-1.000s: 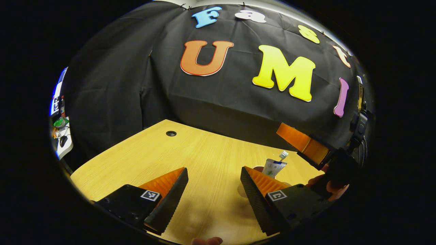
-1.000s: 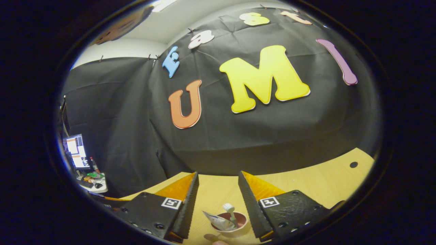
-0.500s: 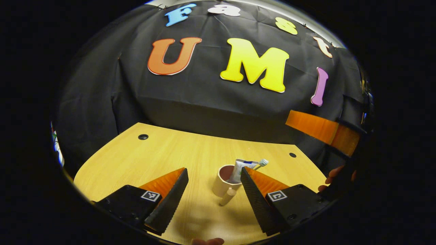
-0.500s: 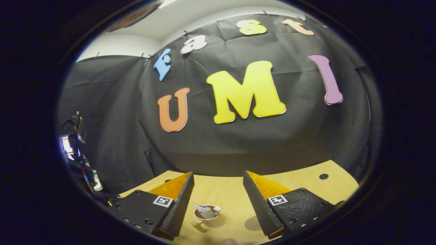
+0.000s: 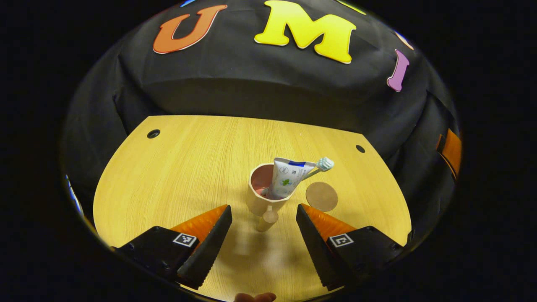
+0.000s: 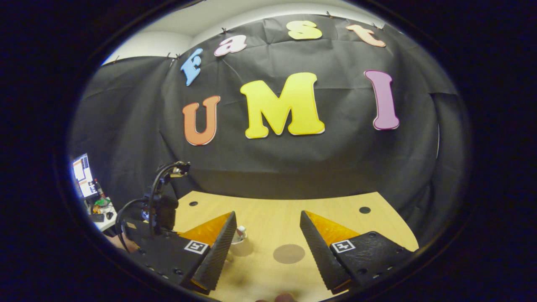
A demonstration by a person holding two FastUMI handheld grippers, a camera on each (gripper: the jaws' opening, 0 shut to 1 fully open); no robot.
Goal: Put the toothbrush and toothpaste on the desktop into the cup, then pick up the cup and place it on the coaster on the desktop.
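A beige cup with a pink inside stands upright on the wooden desktop, its handle pointing toward me. A white toothpaste tube and a toothbrush lean in it. The round brown coaster lies bare just right of the cup. My left gripper is open, its fingertips on either side of the handle and short of the cup. My right gripper is open above the desk with the coaster ahead between its fingers. The toothbrush head peeks past its left finger.
The desktop has cable holes at the back left and back right. The other gripper shows at the far right edge. In the right gripper view, the left gripper's body and cable sit at left, and a side table with a monitor beyond.
My left gripper has swung right and tilted down, bringing the cup between its fingers. My right gripper has drawn back from the cup, which slid left behind its finger.
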